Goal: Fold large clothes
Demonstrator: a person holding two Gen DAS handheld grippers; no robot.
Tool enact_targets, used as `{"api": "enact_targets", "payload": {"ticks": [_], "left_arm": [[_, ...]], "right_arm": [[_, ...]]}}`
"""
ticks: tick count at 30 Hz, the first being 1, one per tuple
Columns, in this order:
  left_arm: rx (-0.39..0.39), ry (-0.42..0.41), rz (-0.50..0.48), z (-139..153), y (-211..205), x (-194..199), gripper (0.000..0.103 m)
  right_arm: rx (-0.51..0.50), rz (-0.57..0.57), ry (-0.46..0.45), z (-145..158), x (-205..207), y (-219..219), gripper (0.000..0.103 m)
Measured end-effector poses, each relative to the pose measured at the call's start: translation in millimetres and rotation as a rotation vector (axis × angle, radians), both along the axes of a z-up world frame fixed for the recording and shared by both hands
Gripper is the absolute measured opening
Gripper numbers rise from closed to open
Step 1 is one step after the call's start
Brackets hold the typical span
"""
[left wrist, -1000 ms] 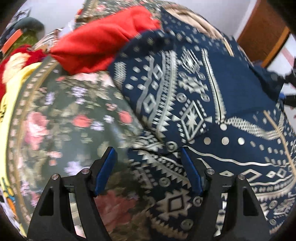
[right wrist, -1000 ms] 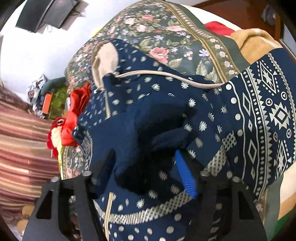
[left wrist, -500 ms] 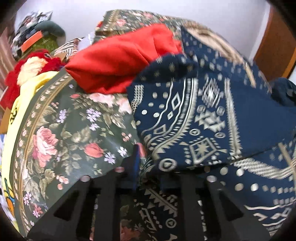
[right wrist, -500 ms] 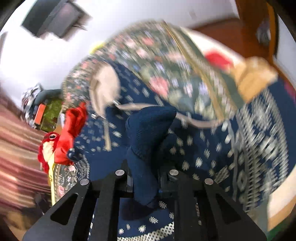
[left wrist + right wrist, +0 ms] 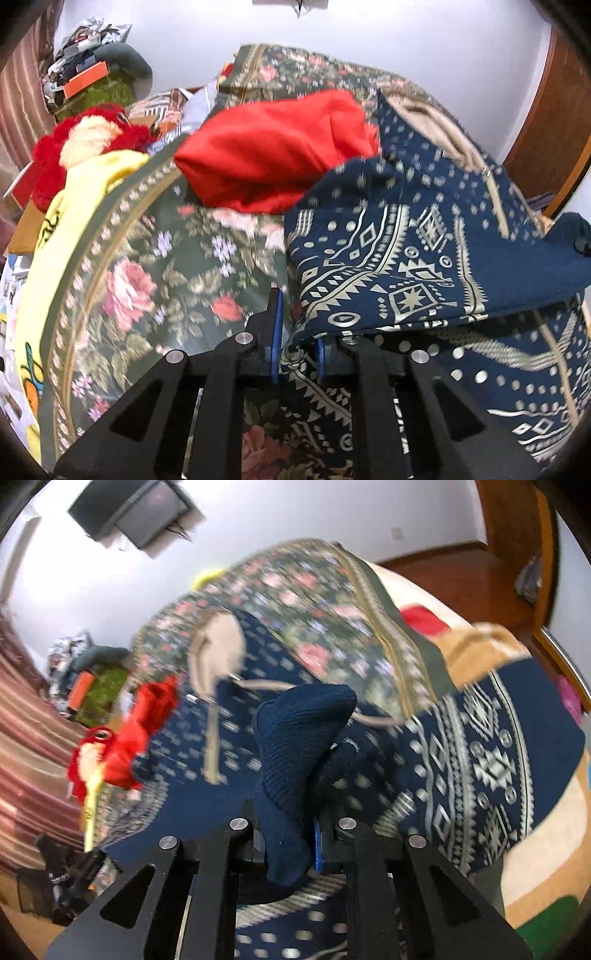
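Observation:
A navy hooded garment with cream patterns (image 5: 424, 258) lies on a floral bedspread (image 5: 147, 280). My left gripper (image 5: 297, 347) is shut on a lower edge of the garment and lifts it slightly. In the right wrist view the same garment (image 5: 480, 760) spreads across the bed with its beige-lined hood (image 5: 218, 653) at the far end. My right gripper (image 5: 288, 845) is shut on a bunched navy knit cuff (image 5: 303, 731) of the garment, which sticks up between the fingers.
A red cloth (image 5: 273, 155) lies just beyond the garment, also in the right wrist view (image 5: 144, 731). A red plush toy (image 5: 81, 140) and a yellow blanket (image 5: 62, 229) sit at the left. A wooden door (image 5: 557, 118) and a wall-mounted TV (image 5: 136, 513) border the bed.
Both grippers closed from open onto the garment. The left one took the lower edge, the right one the knit cuff, and both have lifted and pulled back.

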State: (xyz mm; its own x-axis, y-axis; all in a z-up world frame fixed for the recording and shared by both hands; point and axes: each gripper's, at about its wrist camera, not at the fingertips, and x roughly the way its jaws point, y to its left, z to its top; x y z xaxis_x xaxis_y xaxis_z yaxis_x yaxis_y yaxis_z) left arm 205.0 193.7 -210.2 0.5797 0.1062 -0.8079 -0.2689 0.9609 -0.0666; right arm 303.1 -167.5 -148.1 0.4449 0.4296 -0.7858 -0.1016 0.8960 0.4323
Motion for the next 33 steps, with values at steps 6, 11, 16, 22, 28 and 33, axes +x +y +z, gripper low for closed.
{"api": "enact_targets", "payload": {"ticks": [6,11,16,22,28,33], "left_arm": [[0.025,0.07,-0.006,-25.0,-6.9,2.0,0.022],[0.029,0.085,-0.003,-33.2,-6.1,3.7,0.026],[0.057,0.103,-0.013,-36.0,-7.7,5.1,0.033],[0.072,0.116,-0.013,-34.3,-3.3,6.0,0.041],[0.095,0.128,-0.033,-17.7,-12.8,-6.5,0.046],[0.085,0.083,-0.058,12.2,-21.2,-19.7,0.058]], "right_arm": [[-0.046,-0.06,0.051,-19.0,-1.9,-19.1,0.023],[-0.031,-0.11,0.06,-21.4,-5.9,-37.7,0.025],[-0.047,-0.137,0.044,-17.5,-11.2,-46.7,0.031],[-0.162,-0.208,-0.037,-0.3,-17.8,-57.9,0.038],[-0.168,-0.225,-0.06,14.7,-19.3,-87.1,0.038],[-0.188,-0.234,-0.067,16.2,-22.0,-104.3,0.045]]}}
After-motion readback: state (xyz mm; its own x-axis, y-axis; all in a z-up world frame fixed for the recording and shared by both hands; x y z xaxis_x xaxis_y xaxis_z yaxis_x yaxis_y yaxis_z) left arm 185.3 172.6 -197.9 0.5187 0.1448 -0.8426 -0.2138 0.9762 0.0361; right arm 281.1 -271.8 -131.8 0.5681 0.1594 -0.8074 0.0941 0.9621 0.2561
